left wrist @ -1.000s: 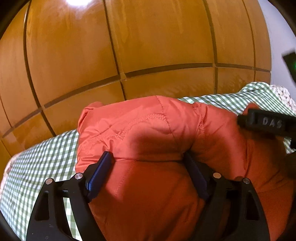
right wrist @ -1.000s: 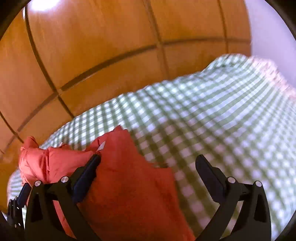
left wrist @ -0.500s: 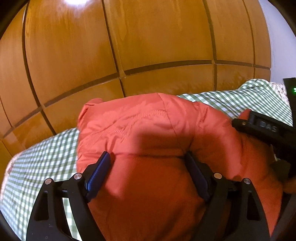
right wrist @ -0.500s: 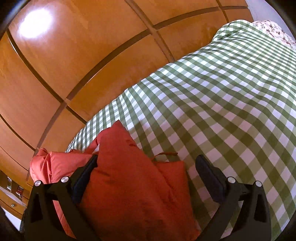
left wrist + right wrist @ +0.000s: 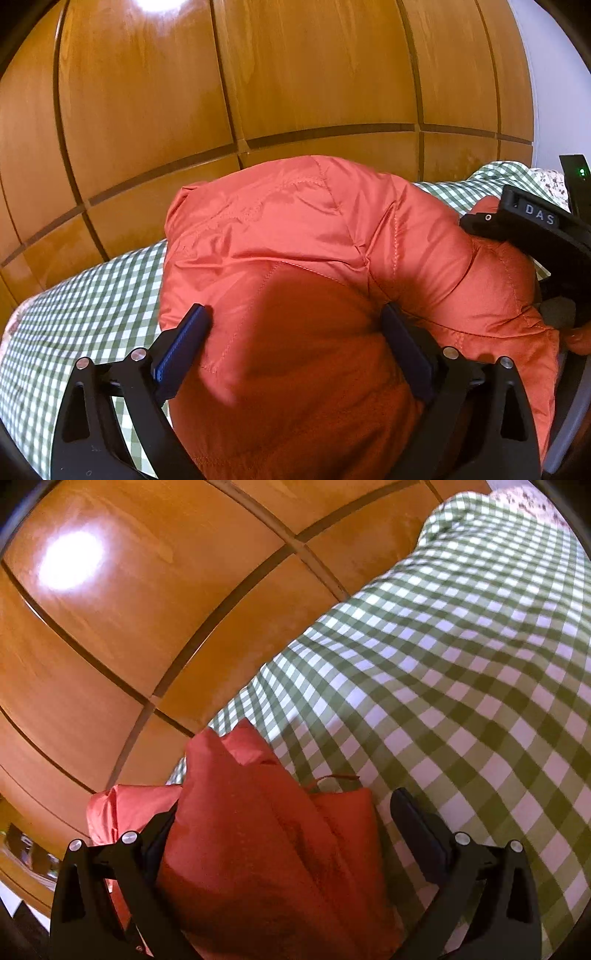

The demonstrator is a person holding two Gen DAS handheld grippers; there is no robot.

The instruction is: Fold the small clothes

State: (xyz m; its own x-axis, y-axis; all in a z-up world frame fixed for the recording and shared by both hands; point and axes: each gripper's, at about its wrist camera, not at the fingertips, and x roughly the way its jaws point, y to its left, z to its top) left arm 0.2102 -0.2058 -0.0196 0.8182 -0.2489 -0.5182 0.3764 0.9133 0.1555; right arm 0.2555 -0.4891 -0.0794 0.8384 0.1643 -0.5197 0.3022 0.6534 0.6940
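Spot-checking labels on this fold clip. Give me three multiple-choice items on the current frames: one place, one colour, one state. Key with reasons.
1. Where does the jacket lie?
A. on the checked cloth
B. on bare wood
C. in a basket

2. What colour are the cloth's checks?
A. blue and white
B. green and white
C. red and black

3. How stands the left gripper?
A. shut on a sock
B. out of view
C. open, a finger on either side of the jacket

Key:
1 A: the checked cloth spreads out from under the jacket in both views.
2 B: green and white squares show clearly in the right wrist view.
3 C: its fingers stand wide apart with orange fabric between them. The right gripper is open too.
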